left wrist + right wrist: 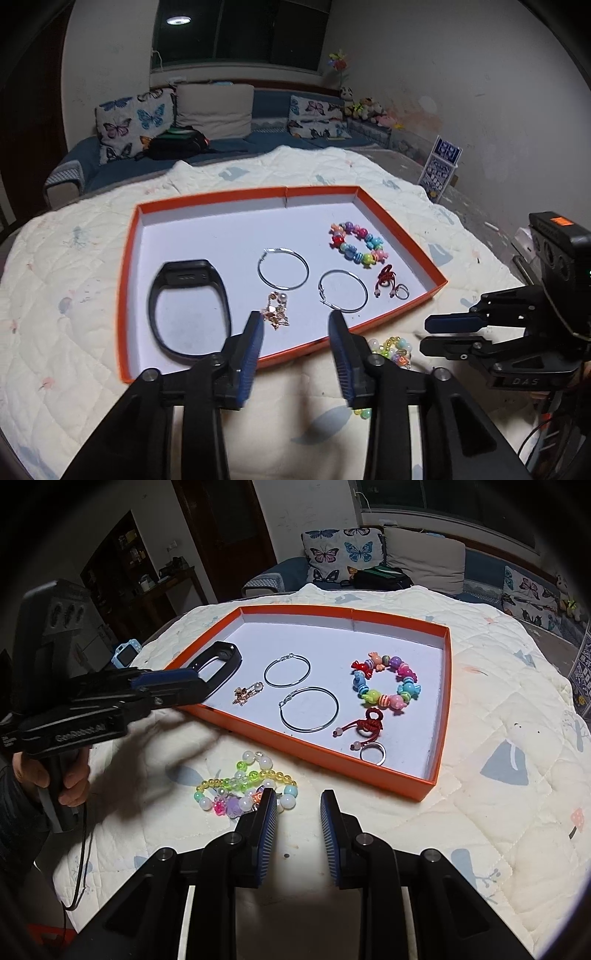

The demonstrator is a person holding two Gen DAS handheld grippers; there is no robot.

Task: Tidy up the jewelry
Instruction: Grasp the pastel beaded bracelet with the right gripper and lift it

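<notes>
Nearest the right gripper [295,805], on the quilted cover [480,830] outside the tray, lies a heap of pale beaded bracelets [245,786]: yellow, green, white and pink beads tangled together, just left of the gripper's left finger. Its jaws stand narrow with nothing between them, and they point at bare quilt beside the heap, so the heap looks like the next thing to be lifted in. It is the only jewelry not yet in the tray.

The left gripper [295,325] hangs over the tray's near edge, jaws parted to a middling gap and empty. A small gold chain piece [276,312] lies on the white floor just beyond its left fingertip, which fits a piece just let go, though I judge that only from how close it sits. A person's hand [55,779] grips that tool's handle.

Inside the orange tray [258,194] things are spread apart rather than piled, probably so each can be seen and picked singly: a black wristband [188,306] at the left, two silver hoop earrings [282,271] in the middle, then at the right a red knotted cord [386,278] with a small silver ring [402,292] beside it. Farthest back sits a bright multicoloured bead bracelet [356,243]; whether the cord and ring touch is hard to tell.
</notes>
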